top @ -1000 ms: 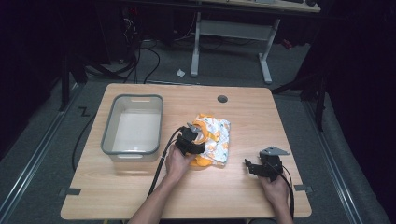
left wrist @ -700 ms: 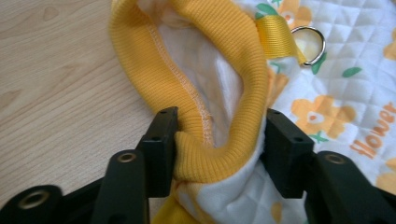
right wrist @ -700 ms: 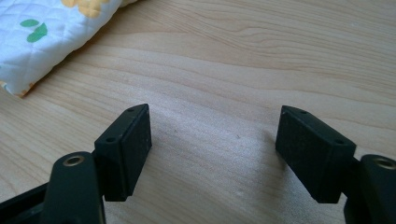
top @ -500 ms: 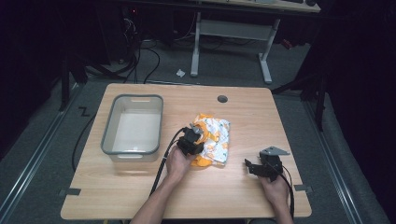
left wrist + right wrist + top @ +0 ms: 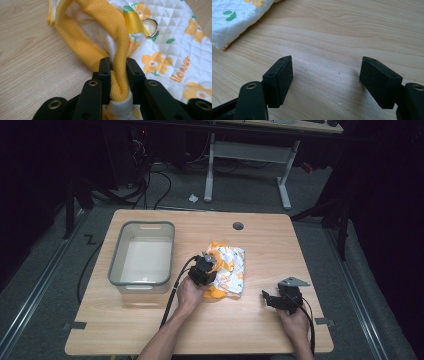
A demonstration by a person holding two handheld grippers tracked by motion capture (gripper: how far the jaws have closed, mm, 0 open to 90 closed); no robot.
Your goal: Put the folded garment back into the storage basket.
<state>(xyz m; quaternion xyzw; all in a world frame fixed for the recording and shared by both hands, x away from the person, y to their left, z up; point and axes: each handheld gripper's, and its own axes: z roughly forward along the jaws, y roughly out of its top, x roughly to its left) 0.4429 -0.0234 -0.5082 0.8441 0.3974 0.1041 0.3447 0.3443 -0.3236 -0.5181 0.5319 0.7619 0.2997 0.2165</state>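
While the left gripper [image 5: 119, 65] has its jaws pressed tight on the yellow ribbed hem [image 5: 117, 37] of the flower-print cloth [image 5: 227, 270], this cloth lies bunched on the wooden table [image 5: 310, 250], just to the right of the grey tub [image 5: 142, 254]. Beside the pinched hem there is a yellow strap [image 5: 133, 22] with a metal ring [image 5: 150, 27]. Well to the right of the tub, beyond the cloth, the right gripper [image 5: 325, 82] rests low over bare wood with its jaws wide apart and holding nothing.
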